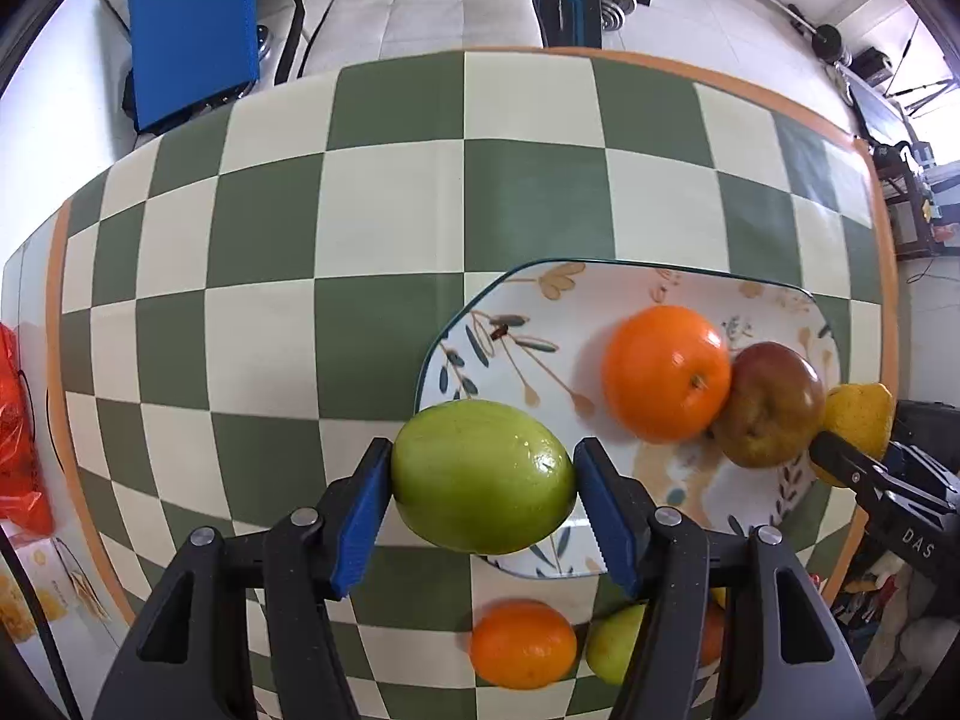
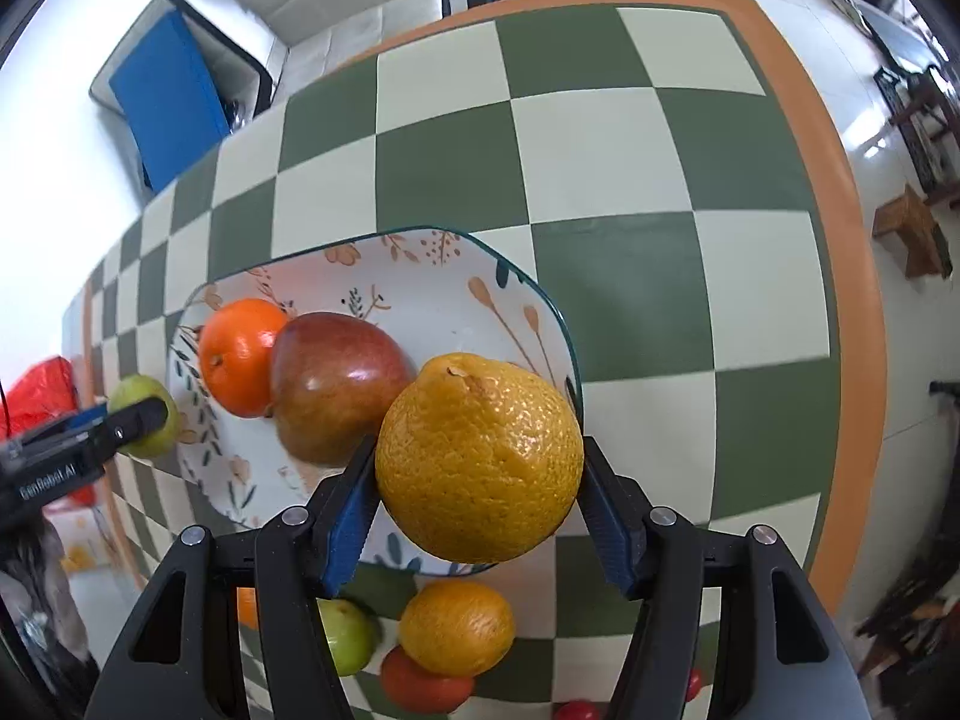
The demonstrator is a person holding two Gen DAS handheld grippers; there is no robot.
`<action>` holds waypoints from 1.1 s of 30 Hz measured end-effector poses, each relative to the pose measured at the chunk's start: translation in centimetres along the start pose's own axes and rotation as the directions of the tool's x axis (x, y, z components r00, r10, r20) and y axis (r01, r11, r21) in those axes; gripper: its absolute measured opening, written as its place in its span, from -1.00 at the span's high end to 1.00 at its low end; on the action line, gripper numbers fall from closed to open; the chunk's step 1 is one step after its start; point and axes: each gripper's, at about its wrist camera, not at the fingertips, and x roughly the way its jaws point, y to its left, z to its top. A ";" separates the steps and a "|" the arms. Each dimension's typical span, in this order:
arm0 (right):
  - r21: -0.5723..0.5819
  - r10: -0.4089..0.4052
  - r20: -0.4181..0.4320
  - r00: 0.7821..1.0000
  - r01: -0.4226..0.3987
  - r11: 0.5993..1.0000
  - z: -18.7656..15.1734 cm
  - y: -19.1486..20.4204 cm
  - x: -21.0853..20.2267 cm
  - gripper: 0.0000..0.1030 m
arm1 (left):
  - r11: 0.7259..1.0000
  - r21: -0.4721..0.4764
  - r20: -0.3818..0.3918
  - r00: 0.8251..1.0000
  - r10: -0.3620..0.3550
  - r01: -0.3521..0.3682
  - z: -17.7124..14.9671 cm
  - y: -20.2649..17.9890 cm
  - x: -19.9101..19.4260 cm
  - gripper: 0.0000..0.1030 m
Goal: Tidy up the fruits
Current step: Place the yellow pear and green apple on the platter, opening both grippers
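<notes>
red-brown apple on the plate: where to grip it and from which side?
Grip the red-brown apple across its widest middle, coming down from above. The orange presses against one flank, and the yellow citrus held in the right gripper crowds the other, so a sideways approach looks blocked. Set the fingers along the free axis, front to back on the plate.

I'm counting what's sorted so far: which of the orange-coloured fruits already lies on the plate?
The smooth orange on the plate, touching the red apple. The bumpy yellow-orange one is in the right gripper; another orange lies on the table.
</notes>
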 end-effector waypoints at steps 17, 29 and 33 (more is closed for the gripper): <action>-0.060 -0.051 -0.012 0.999 0.050 0.997 0.0 0.8 0.0 -0.77 | 1.000 0.015 0.010 1.000 0.007 -0.008 0.8 -0.4 0.4 -0.67; -0.069 -0.123 0.103 0.987 0.131 0.989 -4.6 3.5 -3.5 -0.85 | 0.997 -0.027 0.140 0.987 0.074 -0.071 -4.8 -1.6 -3.0 -0.67; -0.072 -0.128 0.138 0.982 0.139 0.988 -6.2 4.2 -4.7 -0.85 | 0.997 -0.029 0.172 0.982 0.075 -0.071 -6.4 -1.9 -3.9 -0.67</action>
